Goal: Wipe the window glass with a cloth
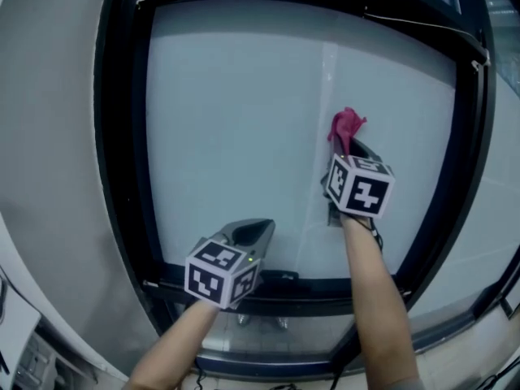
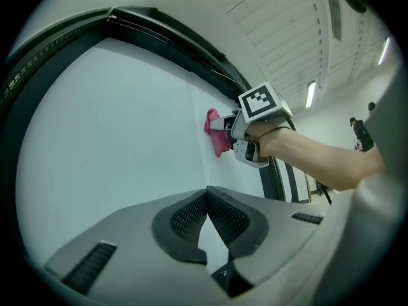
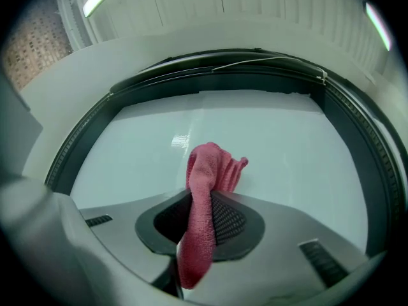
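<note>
The right gripper [image 3: 205, 199] is clamping the cloth [image 1: 347, 126] against the window glass [image 1: 236, 120] at centre-right, best kept flat through overlapping strokes; the left gripper [image 2: 207, 193] is idling closed.

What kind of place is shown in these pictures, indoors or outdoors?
Probably indoors, in an office-like or commercial building: a large window glass in a dark frame, a panelled ceiling and a strip light.

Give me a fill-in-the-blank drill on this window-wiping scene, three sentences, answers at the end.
The cloth held by the right claw is coloured ____.
The left claw is shut and holds ____.
Before the window glass, the left claw is held ____ than the right claw.
Missing words: pink; nothing; lower.
</note>
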